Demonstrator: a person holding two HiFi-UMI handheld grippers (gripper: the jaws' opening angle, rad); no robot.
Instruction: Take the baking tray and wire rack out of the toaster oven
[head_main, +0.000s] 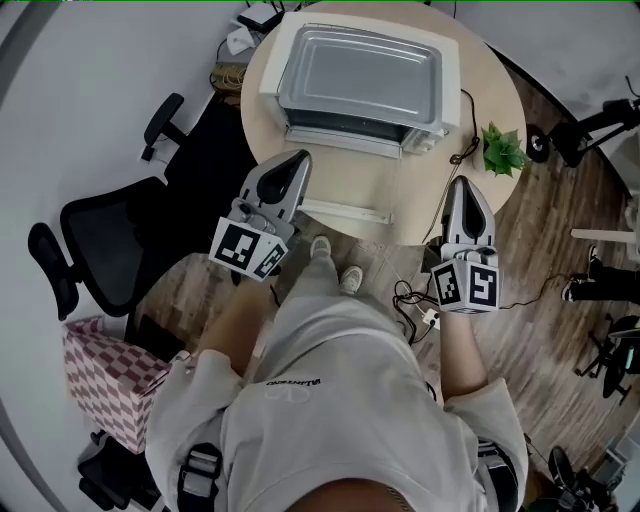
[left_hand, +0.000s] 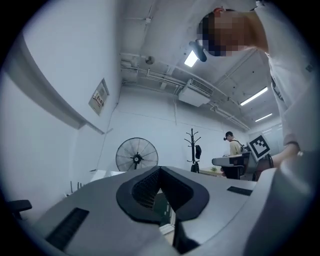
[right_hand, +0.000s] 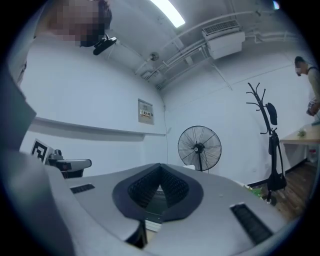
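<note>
**Both grippers poised, oven not yet emptied**

Here we are in front of the oven (head_main: 360, 75), and both tools hang level just short of it. The left gripper (head_main: 296, 162) has its jaws pressed together on nothing. The right gripper (head_main: 463, 186) is the same: pads meeting, empty. The oven sits ahead of and between them on the table (head_main: 492, 88). Its door handle (head_main: 340, 211) lies low and forward between the two tips, so the door looks dropped open, though I can't be sure. Tray and rack? Not in sight, so presumably inside, ahead of both grippers. This reads as the approach, with nothing pulled out yet. Next call: spread a pair of jaws, reach into the mouth and pinch the tray's front lip.
</note>
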